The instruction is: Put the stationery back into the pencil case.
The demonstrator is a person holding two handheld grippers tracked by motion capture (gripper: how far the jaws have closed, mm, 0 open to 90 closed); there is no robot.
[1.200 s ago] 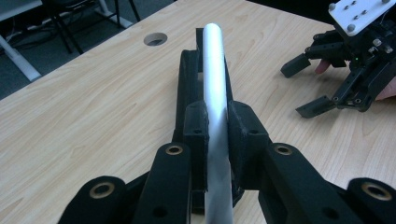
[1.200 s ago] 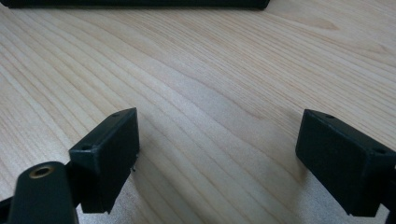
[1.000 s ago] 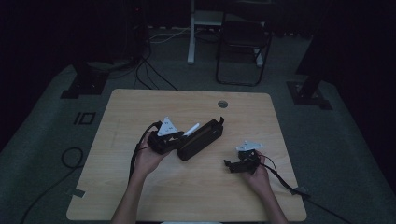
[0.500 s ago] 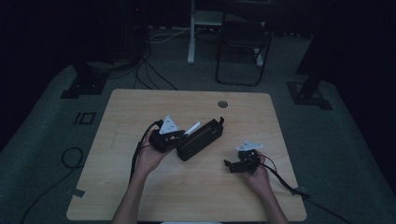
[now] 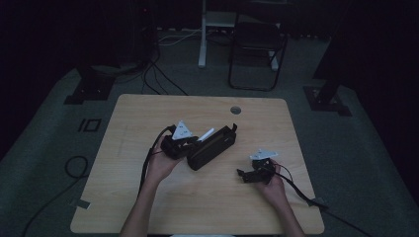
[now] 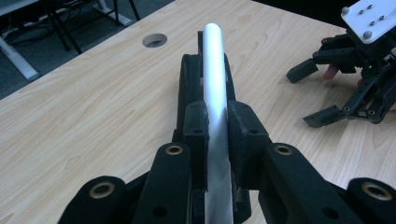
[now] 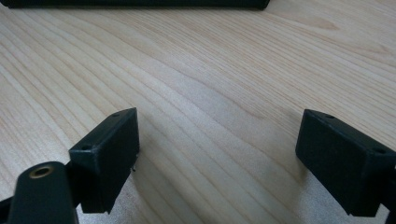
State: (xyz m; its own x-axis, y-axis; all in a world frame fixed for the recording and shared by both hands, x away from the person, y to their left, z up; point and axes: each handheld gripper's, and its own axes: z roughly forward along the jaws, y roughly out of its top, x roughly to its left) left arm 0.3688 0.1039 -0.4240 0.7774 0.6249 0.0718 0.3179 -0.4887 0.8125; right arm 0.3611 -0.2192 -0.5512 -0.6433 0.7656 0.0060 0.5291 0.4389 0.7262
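Note:
A white tube (image 6: 215, 70) is clamped between the jaws of my left gripper (image 6: 217, 121) and points forward along the top of a long black case (image 5: 213, 147). In the high view the left gripper (image 5: 193, 141) sits at the case's left end, near the table's middle, with the white tube (image 5: 205, 134) sticking out over it. The case (image 6: 188, 79) lies flat under the tube. My right gripper (image 5: 243, 174) rests low on the table to the right of the case, open, with bare wood between its jaws (image 7: 219, 158). It also appears, open, in the left gripper view (image 6: 310, 95).
The wooden table (image 5: 148, 113) has a round cable hole (image 5: 235, 109) near its far edge. A folding chair (image 5: 257, 44) and a white desk leg (image 5: 202, 34) stand on the floor beyond. Cables trail off both sides of the table.

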